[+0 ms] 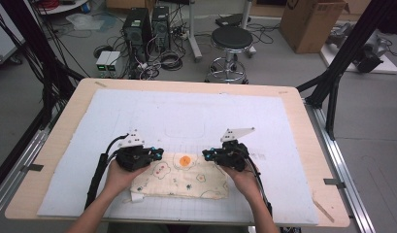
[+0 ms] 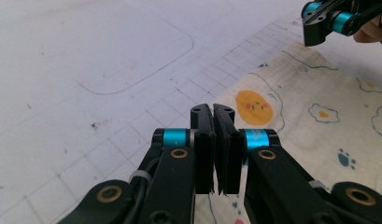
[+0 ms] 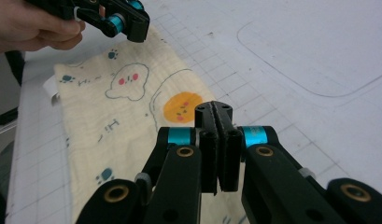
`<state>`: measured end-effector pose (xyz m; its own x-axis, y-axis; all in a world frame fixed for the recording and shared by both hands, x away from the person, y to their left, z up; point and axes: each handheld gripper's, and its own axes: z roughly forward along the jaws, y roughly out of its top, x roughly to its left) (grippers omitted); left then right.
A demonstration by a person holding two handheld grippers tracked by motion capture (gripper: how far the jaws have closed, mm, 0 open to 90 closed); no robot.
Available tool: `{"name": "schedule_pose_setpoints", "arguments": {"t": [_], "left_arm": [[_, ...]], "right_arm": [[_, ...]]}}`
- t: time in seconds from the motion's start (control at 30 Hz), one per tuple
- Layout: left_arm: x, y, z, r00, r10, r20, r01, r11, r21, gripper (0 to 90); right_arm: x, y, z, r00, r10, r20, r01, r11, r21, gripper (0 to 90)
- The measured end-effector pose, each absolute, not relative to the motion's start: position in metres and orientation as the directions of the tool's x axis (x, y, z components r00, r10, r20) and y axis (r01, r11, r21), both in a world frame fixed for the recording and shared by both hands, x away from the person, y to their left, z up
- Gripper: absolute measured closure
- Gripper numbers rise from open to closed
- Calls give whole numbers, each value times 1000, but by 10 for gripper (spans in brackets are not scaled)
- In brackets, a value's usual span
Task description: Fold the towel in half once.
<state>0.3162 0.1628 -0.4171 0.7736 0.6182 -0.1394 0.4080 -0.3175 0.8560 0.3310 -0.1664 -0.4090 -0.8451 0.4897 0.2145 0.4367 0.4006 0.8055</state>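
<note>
Seemingly, left gripper [image 1: 158, 154] and right gripper [image 1: 207, 155] pressed together over cloth [image 1: 184, 175], lower centre; pinch unconfirmed, edge possibly missed when lifted.

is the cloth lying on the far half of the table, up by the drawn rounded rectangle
No, in the high view the cloth lies near the table's front edge, between the left gripper and the right gripper.

white gridded mat [image 1: 186, 111] on wooden table [image 1: 79, 92], black round stool [image 1: 231, 39], cardboard box [image 1: 310, 22], 2 computer towers [image 1: 147, 26] behind
</note>
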Motion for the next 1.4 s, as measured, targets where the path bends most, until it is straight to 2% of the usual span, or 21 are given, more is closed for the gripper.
{"name": "schedule_pose_setpoints", "arguments": {"t": [0.3, 0.6, 0.83, 1.4], "left_arm": [[328, 155, -429, 763, 635, -122, 435, -365, 823, 866], [338, 159, -442, 739, 668, -88, 477, -426, 768, 866], [336, 165, -440, 740, 670, -58, 469, -451, 759, 863], [327, 198, -444, 702, 708, -82, 488, -393, 779, 850]], "right_arm": [[347, -142, -426, -846, 491, 207, 451, 452, 770, 895], [355, -138, -441, -831, 520, 199, 491, 517, 701, 895], [354, -147, -440, -821, 534, 204, 506, 514, 693, 894], [341, -194, -440, -779, 590, 212, 546, 472, 692, 889]]}}
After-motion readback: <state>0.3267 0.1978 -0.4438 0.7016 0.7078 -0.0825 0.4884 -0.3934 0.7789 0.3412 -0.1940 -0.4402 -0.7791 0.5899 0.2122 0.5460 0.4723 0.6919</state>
